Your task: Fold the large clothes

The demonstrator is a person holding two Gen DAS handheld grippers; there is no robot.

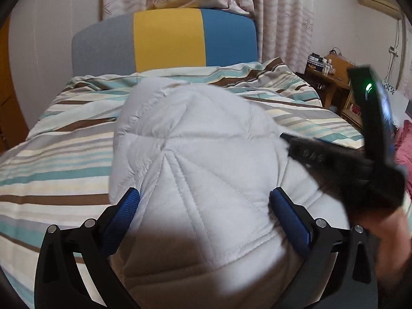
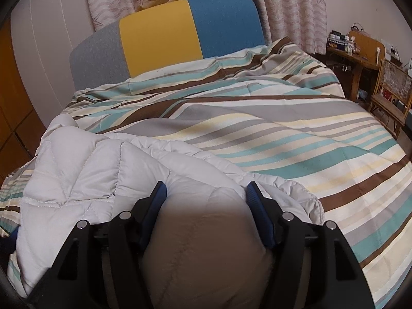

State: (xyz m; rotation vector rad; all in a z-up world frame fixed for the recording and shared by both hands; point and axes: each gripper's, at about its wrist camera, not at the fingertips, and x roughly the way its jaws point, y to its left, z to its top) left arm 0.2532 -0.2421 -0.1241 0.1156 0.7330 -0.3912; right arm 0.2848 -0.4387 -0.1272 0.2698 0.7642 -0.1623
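While quilted jacket (image 1: 195,159) lies bunched at 6 o'clock on striped bed (image 2: 296,139) — partly folded, final tidy folds left; left gripper (image 1: 204,198) and right gripper (image 2: 206,193) jaws spread, fabric bulging between, pinch uncertain.

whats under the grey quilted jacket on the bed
The grey quilted jacket lies on the striped bedcover, which shows all around it. Anything directly beneath the jacket, or inside its folds, is covered and cannot be seen.
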